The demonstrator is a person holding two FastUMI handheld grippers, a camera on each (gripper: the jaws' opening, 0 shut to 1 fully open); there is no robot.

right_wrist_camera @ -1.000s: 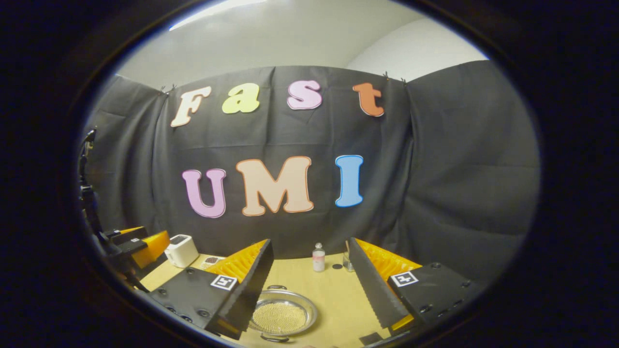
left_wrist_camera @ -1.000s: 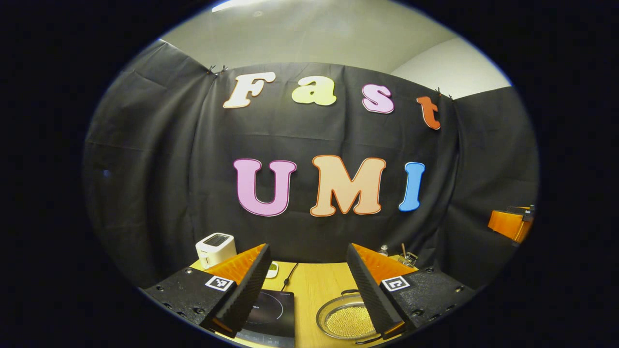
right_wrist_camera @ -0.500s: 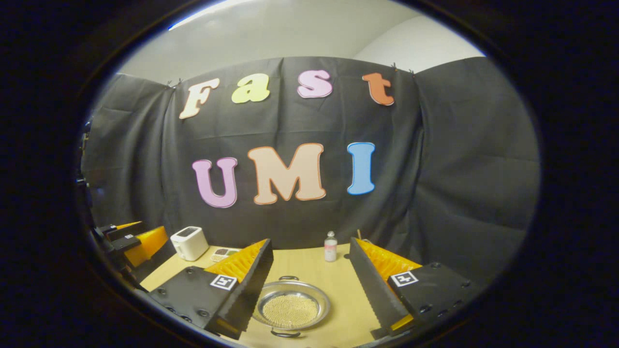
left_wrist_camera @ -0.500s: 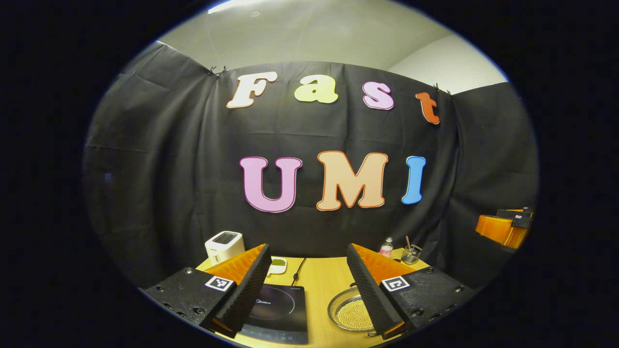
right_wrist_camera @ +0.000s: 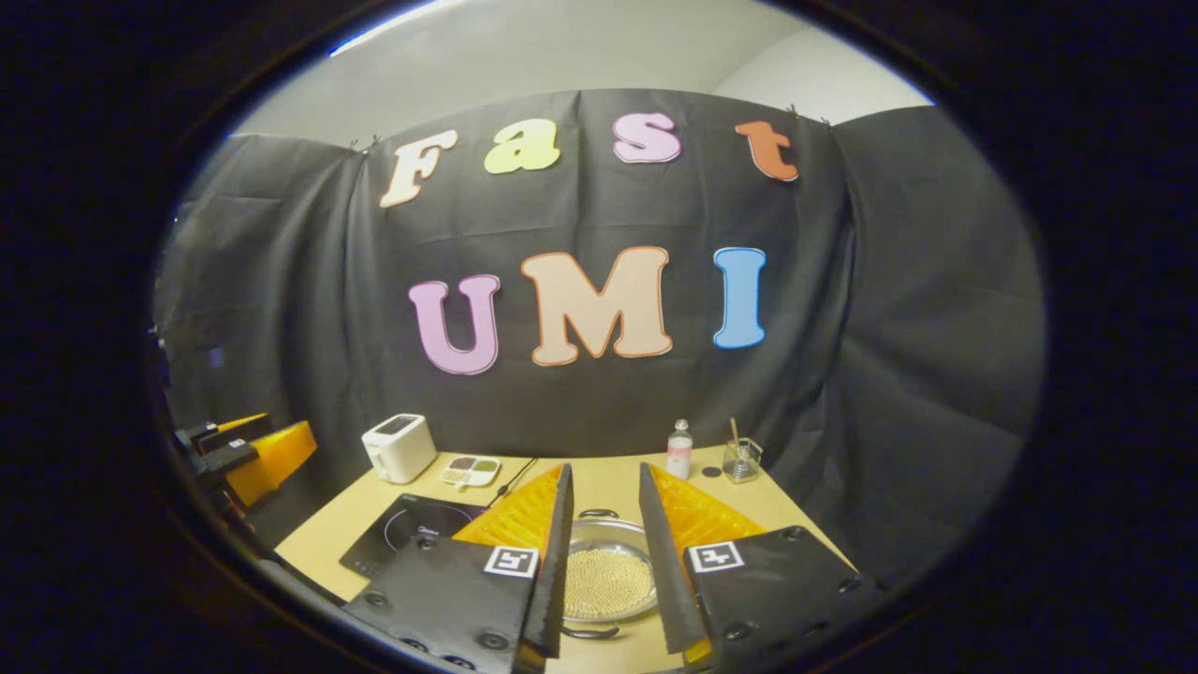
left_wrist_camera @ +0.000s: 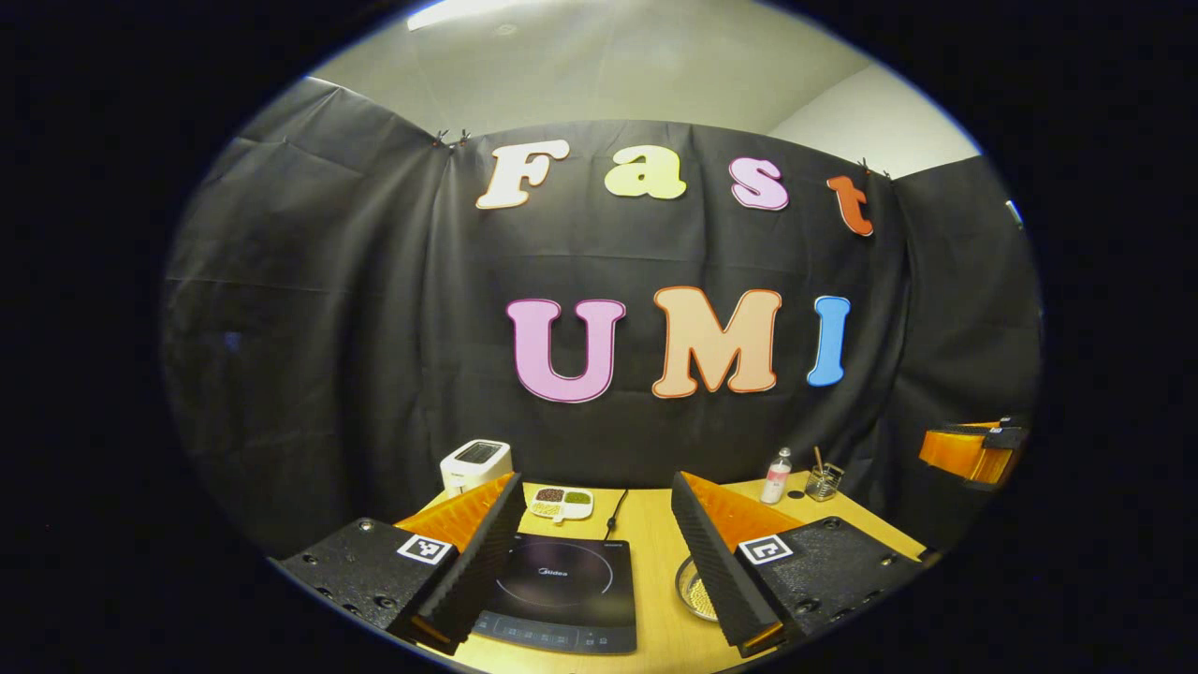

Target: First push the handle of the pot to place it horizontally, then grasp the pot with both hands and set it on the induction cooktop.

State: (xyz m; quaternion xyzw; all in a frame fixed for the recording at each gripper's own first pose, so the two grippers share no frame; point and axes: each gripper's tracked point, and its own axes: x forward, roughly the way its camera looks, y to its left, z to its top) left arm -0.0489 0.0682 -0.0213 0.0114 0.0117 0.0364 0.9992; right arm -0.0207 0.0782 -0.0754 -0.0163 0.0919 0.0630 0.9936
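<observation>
A smooth yellow wooden table (right_wrist_camera: 608,487) stands before the black cloth wall. The round shiny metal pot (right_wrist_camera: 608,580), full of tiny beads, sits right of the flat black cooktop (right_wrist_camera: 407,534). The right gripper (right_wrist_camera: 604,571) is half-closed above the pot, holding nothing. The left gripper (left_wrist_camera: 594,571) gapes wide.

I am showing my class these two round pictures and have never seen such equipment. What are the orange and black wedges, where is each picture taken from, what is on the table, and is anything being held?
The wedges are fingers of two hand-held grippers; a camera rides on each. The left gripper looks over the black cooktop. The right gripper, narrower but with a gap, looks over the metal pot of small beads; the pot has a loop handle at its far rim. On the wooden table also stand a white toaster, a small divided dish, a bottle and a glass jar. Neither gripper holds anything.
</observation>
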